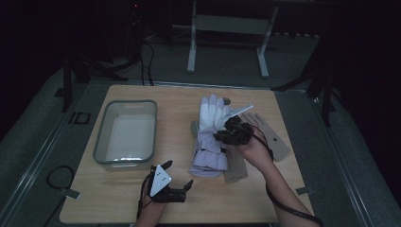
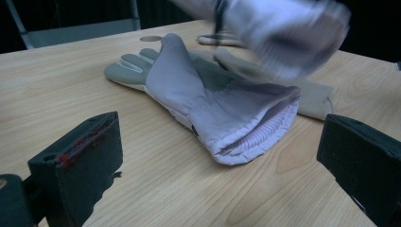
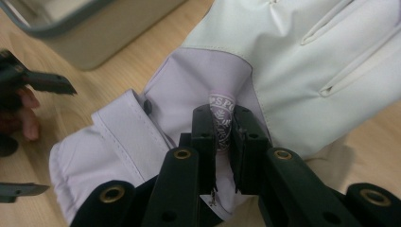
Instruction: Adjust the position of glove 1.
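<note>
Glove (image 3: 302, 61) pinched by its tag in my right gripper (image 3: 222, 125), lifted clear for the bin (image 1: 126, 132); left gripper (image 2: 208, 156) wide open, idle.

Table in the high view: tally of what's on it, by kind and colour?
lilac gloves: 2, one lying flat, one pinched in the right gripper
tan gloves: 2, as far as the overlap lets me tell
grey bin: 1
Total: 5
</note>
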The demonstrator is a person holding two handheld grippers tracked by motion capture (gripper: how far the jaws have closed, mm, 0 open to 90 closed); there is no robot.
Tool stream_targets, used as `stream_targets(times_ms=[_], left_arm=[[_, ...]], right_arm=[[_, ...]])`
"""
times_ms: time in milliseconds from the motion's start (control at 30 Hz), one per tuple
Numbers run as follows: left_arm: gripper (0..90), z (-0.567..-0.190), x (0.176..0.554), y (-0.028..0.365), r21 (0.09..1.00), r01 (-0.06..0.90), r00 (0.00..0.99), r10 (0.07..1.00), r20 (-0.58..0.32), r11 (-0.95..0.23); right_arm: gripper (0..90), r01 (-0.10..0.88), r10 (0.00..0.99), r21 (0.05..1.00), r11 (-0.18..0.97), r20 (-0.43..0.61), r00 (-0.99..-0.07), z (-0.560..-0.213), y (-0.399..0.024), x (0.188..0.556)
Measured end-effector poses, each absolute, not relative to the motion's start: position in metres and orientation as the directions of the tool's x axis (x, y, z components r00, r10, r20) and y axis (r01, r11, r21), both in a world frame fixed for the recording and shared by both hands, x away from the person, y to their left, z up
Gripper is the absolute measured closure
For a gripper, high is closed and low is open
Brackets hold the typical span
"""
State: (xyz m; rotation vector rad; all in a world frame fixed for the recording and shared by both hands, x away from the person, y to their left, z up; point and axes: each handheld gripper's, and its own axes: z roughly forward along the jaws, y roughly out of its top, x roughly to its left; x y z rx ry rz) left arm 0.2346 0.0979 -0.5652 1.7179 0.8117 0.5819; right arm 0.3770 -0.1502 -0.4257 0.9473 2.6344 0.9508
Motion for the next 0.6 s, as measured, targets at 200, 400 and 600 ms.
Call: stream_targets(times_ms=[200,400,600], left_arm=[[1.1,-0.565,0.234,0.098,0.959,0.226,0.647,0.762,-0.014,-0.174],[1.1,-0.565,0.235,0.098,0.958,0.228,0.649,0.761,-0.018,-0.172],[1.2,-0.565,0.235,0.097,0.958,0.229,0.65,0.76,-0.016,-0.175]], right_arm=[[81.0,0.531,0.631,0.587,0.611,0.043,-0.774,-0.452,-0.141,0.387],[80.5,0.549,0.64,0.555,0.625,0.037,-0.767,-0.478,-0.135,0.396],[78.4,0.549,0.639,0.54,0.638,0.027,-0.769,-0.494,-0.129,0.402]])
